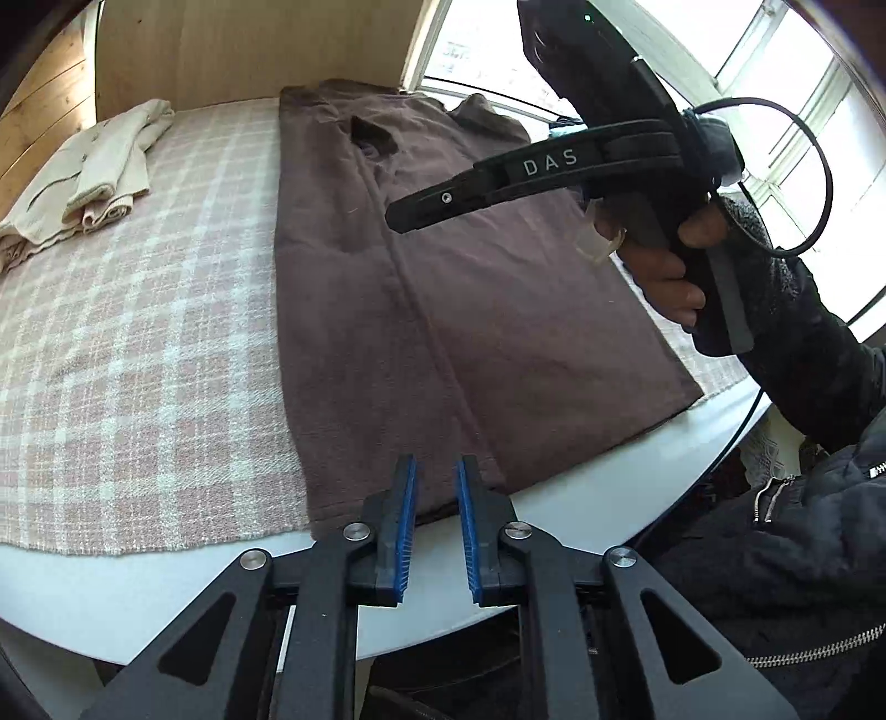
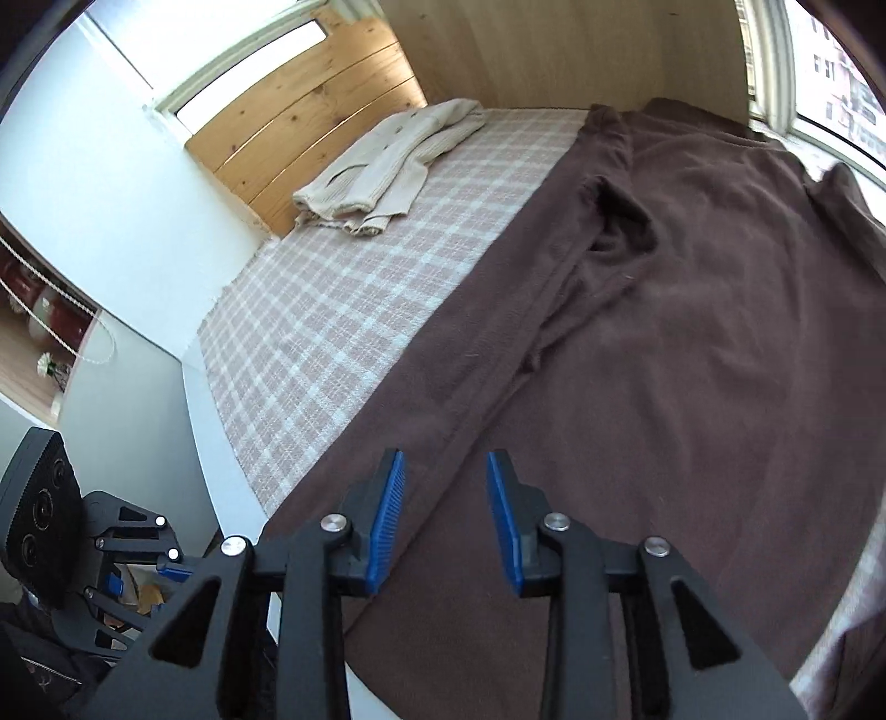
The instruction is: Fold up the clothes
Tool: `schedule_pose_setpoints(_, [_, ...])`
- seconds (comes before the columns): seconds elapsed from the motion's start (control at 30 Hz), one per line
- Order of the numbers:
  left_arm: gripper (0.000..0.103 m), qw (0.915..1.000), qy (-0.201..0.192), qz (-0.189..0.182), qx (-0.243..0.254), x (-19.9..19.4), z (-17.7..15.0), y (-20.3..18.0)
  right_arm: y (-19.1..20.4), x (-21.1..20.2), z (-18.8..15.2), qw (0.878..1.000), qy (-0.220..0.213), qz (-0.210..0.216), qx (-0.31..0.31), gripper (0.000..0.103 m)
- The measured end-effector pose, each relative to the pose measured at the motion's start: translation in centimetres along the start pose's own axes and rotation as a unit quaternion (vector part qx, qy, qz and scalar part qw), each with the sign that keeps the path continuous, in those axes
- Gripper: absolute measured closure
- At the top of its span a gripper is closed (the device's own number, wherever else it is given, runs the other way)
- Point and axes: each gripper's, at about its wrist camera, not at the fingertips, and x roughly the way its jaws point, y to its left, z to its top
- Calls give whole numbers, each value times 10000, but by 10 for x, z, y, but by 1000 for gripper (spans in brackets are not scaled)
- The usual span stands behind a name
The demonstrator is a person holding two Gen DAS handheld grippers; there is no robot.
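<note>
Left gripper (image 1: 437, 487): jaws parted by a narrow gap, nothing between the blue pads (image 1: 408, 515). It hovers over the near hem of the brown garment (image 1: 443, 288), off the cloth.

Right gripper (image 2: 446, 498): jaws parted a bit wider, also empty. Below it is the long seam of the same garment, no contact visible. In the left wrist view the right unit sits higher up, held by a hand (image 1: 670, 266) in a dark sleeve (image 1: 803, 343), fingertips pointing left over the garment's middle.

The brown garment lies flat on the checked cloth (image 1: 138, 332), which covers a white table (image 1: 554, 531). Its long sides look already folded in: 1 straight edge on the left, 1 seam running down the middle, a dark neck opening toward the far end. A bit of fabric sticks out at the far right corner; can't tell what part it is.

Far left corner: cream knit garment (image 1: 94, 166), folded and parked, well apart from the brown one. Wood panel (image 1: 249, 50) and windows behind.

Read: 1 item done, the brown one mid-fold. Both grippers are released and between grasps.

Next move, my guess: the cross fold. Needs both grippers down on the near hem, 1 per corner, pinching all layers, then lifting together and carrying toward the collar. Risk: catching only the top layer, or the far right flap spoiling the rectangle.
</note>
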Motion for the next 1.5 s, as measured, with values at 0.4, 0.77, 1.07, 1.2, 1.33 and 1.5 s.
schedule_pose_setpoints(0.4, [78,9876,-155,-1036,1170,12,27,-87,-97,-216,-112,9619,-1103,-1809,1728,64])
schedule_pose_setpoints(0.77, [70,9753,-278,-724,2069,93,101,-191,-165,-219,-62,9730,-437,-1941,1167,46])
schedule_pose_setpoints(1.07, [70,9939,-244,-386,1003,109,115,-181,-207,-118,-75,9530,518,-2427,1738,46])
schedule_pose_setpoints(1.2, [70,9947,-137,-359,949,103,113,-173,-218,-108,-79,9429,391,-2607,2035,48])
schedule_pose_setpoints(1.33, [70,9933,-99,-399,1084,105,119,-165,-227,-120,-94,9428,347,-2489,2189,96])
schedule_pose_setpoints(1.5, [70,9892,-114,-576,1346,107,130,-164,-228,-182,-117,9469,-160,-1753,2690,97])
